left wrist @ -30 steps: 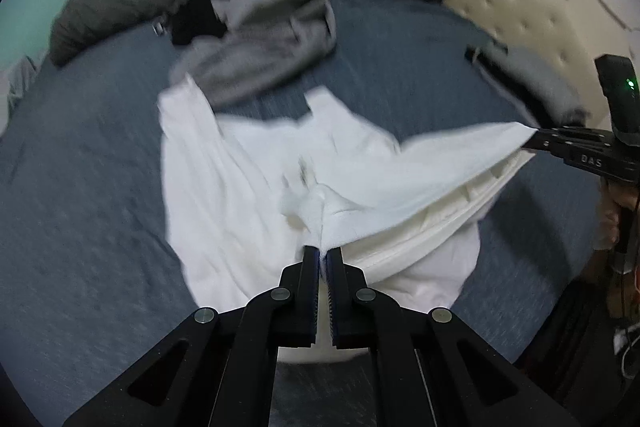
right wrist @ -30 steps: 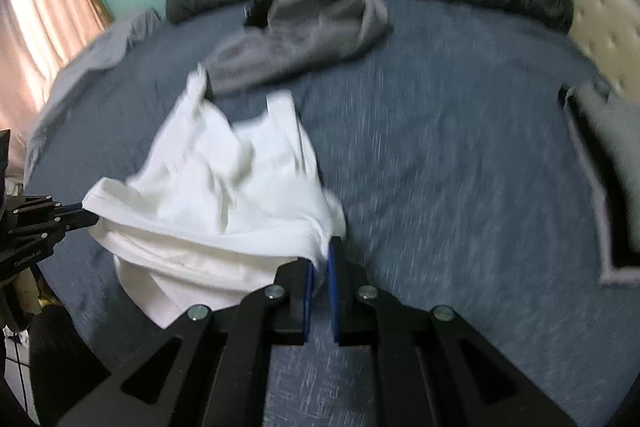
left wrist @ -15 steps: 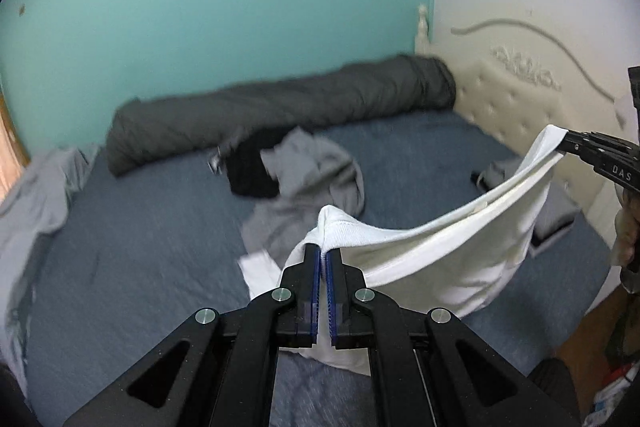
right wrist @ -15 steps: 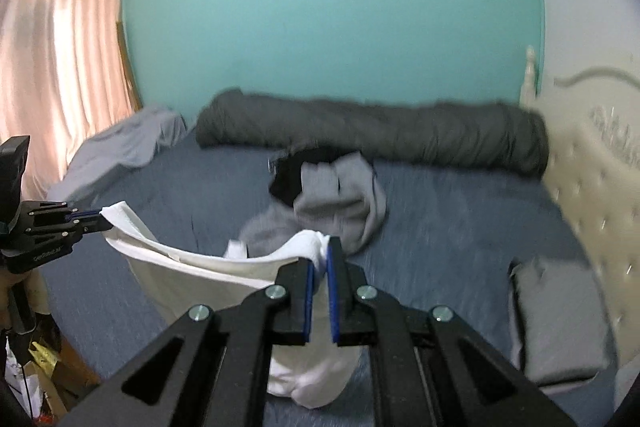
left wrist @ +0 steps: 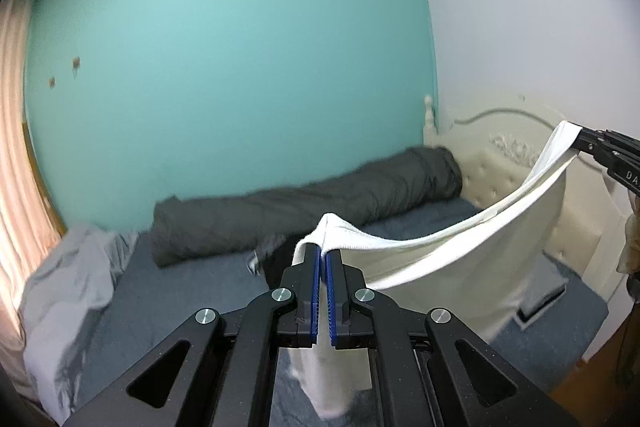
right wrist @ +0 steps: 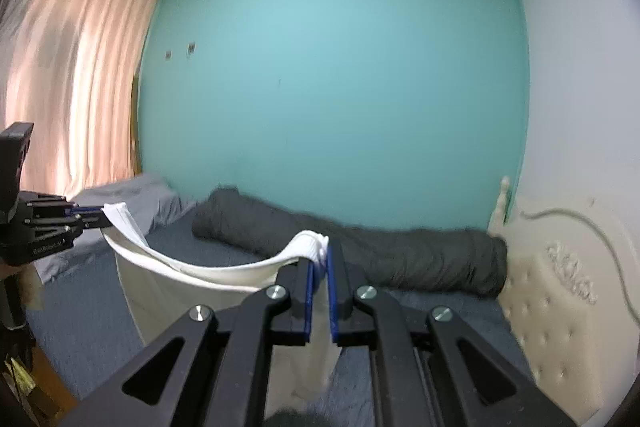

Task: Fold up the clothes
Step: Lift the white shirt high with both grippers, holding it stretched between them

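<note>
A white garment (left wrist: 460,259) hangs in the air above the blue bed (left wrist: 168,291), stretched by its top edge between both grippers. My left gripper (left wrist: 323,255) is shut on one corner of that edge, and cloth drops below its fingers. In the left wrist view, my right gripper (left wrist: 580,141) at the far right pinches the other corner. The right wrist view shows the right gripper (right wrist: 320,255) shut on the white garment (right wrist: 192,275), with the left gripper (right wrist: 96,217) holding the far end at the left. The top edge sags between them.
A rolled dark grey duvet (left wrist: 304,211) lies along the teal wall. A cream tufted headboard (right wrist: 560,287) bounds the right side of the bed. Light grey cloth (left wrist: 68,287) is piled at the left by a pink curtain (right wrist: 80,67). A folded grey item (left wrist: 548,291) lies near the headboard.
Both grippers rose a long way and tipped up toward level. The white garment came off the bed and now hangs between them. The grey clothes on the bed are now mostly hidden.
</note>
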Demonstrator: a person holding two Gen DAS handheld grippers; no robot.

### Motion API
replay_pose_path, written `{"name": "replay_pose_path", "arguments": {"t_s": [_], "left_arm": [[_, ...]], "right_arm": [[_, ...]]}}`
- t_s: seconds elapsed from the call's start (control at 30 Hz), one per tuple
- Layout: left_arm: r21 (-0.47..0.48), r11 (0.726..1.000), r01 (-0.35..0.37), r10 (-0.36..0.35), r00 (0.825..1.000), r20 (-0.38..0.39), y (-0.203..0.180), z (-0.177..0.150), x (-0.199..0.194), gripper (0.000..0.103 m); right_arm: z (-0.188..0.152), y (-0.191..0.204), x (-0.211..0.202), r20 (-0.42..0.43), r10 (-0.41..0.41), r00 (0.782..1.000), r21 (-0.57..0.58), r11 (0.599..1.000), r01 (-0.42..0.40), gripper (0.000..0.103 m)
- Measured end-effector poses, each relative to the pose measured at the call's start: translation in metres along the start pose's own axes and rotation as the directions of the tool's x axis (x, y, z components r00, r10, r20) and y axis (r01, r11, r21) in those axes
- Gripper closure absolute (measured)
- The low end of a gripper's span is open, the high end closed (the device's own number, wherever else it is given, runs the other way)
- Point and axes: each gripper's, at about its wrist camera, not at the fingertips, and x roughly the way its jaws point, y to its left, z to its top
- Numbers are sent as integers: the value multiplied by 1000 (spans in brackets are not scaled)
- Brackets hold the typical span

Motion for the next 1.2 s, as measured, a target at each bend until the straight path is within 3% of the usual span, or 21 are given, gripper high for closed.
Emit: {"name": "replay_pose_path", "arguments": {"t_s": [0.23,0.47,0.67,0.93,1.03,1.2], "left_arm": [[11,1000,17,-18,998,66,-3,46,-43,100],[6,997,81,-81,996,23,-17,27,-39,100],[-2,995,98,-97,990,-101,-25,-38,17,100],[-49,994,98,-107,961,-254,-23,-126,119,100],[-71,994,85,-102,953,-287,-15,-144,151,100],[-111,991,75,-108,938,-328,1,-163,213,100]], "right_arm": [[53,2,-53,91,-12,996,-22,1000,14,98],[41,-8,-64,60,-12,998,-9,1000,12,98],[-24,-13,-19,-69,9,998,18,1000,-8,98],[-128,-14,74,-253,48,966,82,996,-28,98],[-159,-19,116,-307,59,950,112,993,-26,98],[-184,-27,175,-344,70,937,137,990,-24,98]]}}
